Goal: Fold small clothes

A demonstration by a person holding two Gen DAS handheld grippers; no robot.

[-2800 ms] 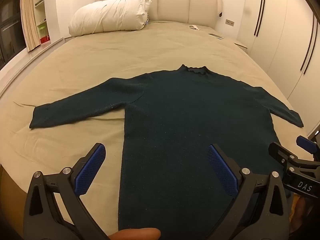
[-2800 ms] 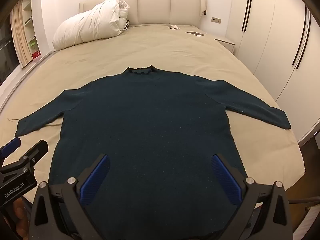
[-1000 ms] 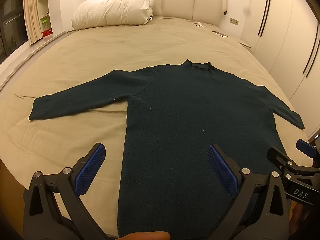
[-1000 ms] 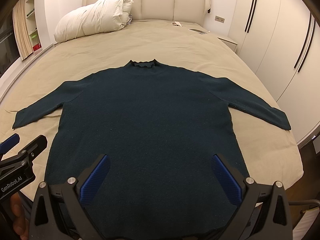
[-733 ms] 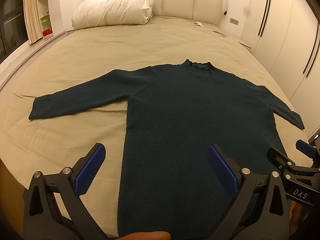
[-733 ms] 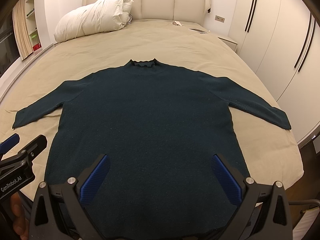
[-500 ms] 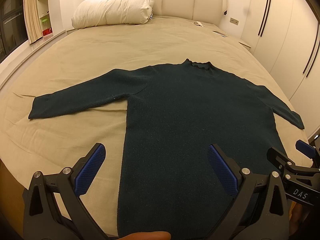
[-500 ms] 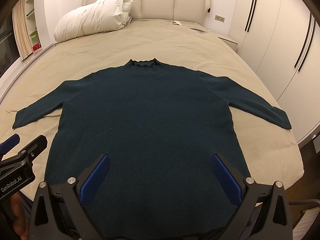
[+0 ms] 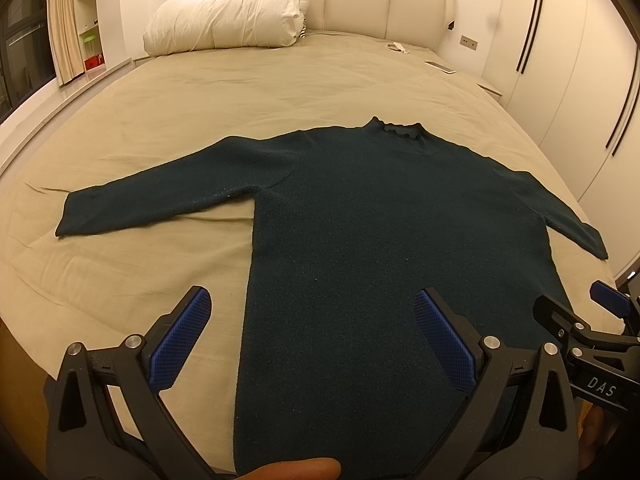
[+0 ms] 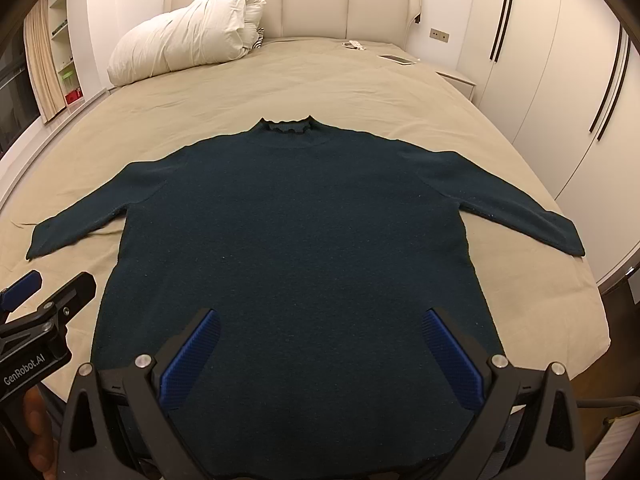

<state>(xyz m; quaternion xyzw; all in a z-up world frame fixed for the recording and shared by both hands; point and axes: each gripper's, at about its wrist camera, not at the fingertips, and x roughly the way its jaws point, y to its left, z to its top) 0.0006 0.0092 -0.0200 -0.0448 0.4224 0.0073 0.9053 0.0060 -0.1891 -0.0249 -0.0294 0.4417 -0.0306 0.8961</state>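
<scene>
Hovering over the hem, the left gripper (image 9: 310, 320) and the right gripper (image 10: 320, 338) are both held wide apart, nothing gripped. The sweater (image 10: 292, 240) is spread flat on the bed (image 9: 280, 80), collar at 12 o'clock. If only one layer is pinched, a crooked fold may be made.

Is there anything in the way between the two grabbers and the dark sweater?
No, nothing visible. The sweater lies flat on the bed right under the open left gripper and open right gripper. The pillow is far off.
</scene>
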